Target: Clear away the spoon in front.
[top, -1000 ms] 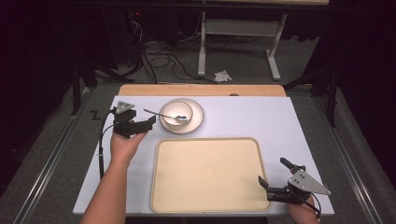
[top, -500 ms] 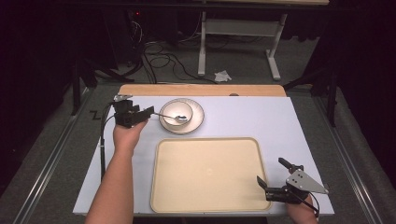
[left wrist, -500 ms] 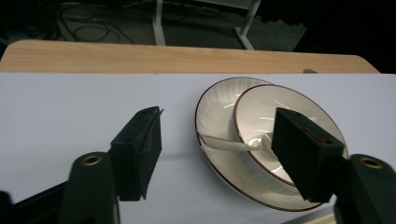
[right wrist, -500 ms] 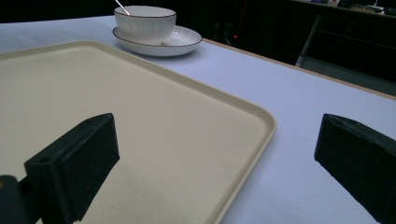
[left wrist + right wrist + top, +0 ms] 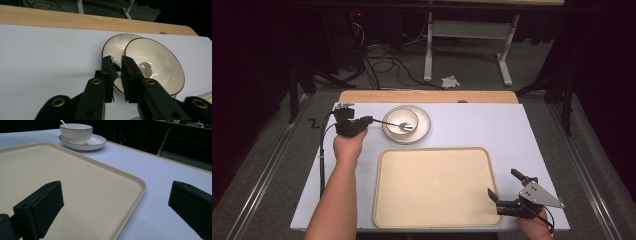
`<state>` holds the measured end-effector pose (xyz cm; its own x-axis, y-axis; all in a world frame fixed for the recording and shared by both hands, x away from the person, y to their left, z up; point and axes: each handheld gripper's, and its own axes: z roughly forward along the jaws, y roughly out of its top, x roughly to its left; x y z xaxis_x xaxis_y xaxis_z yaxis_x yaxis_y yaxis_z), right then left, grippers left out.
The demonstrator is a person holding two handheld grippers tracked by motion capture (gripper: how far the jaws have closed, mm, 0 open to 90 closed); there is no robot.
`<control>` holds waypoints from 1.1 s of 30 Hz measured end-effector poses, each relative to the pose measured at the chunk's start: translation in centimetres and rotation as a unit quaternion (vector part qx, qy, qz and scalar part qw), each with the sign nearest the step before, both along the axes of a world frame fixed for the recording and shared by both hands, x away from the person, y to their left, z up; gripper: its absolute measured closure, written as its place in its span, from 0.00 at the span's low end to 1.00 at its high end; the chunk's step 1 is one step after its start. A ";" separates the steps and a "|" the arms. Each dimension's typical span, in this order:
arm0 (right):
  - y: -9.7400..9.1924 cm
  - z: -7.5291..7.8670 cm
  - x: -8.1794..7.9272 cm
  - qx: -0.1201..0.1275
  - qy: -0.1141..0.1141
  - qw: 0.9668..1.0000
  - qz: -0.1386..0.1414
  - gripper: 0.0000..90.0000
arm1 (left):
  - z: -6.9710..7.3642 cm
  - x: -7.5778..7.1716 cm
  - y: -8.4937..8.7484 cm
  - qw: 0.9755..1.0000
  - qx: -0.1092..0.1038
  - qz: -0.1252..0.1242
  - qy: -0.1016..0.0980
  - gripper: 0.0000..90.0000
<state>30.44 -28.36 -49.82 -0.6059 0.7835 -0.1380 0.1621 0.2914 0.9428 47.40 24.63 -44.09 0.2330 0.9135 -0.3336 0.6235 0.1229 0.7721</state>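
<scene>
Since the earlier frames, the left gripper (image 5: 368, 120) has edged toward the white, brown-rimmed ceramic bowl (image 5: 405, 120) on its matching plate (image 5: 424, 131), its jaws just closing onto the silver metal spoon (image 5: 393, 123) handle. Right gripper (image 5: 508, 191) rests spread wide by the beige plastic tray (image 5: 434, 186).

A white tabletop (image 5: 512, 135) lies under both pairs of jaws, and beyond the left jaws runs its bare wooden back edge (image 5: 427, 96). Past that edge, grey carpet (image 5: 472, 65) holds loose black cables (image 5: 387, 65), a crumpled scrap of white paper (image 5: 450, 81) and the white legs of another desk (image 5: 464, 35). The room behind is dark.
</scene>
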 end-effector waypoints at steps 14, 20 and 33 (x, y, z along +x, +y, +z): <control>-0.1 0.1 -0.1 0.003 -0.003 1.000 0.003 0.00 | 1.4 -2.0 -2.1 0.997 0.012 -0.044 -0.067 1.00; -0.1 0.2 -0.1 0.004 -0.003 1.000 0.002 0.00 | 1.8 -3.3 -2.9 0.994 0.025 -0.039 -0.096 1.00; 0.1 0.2 -0.2 0.006 -0.005 1.000 0.005 0.00 | 3.7 -7.1 -2.5 0.986 0.040 -0.034 -0.156 1.00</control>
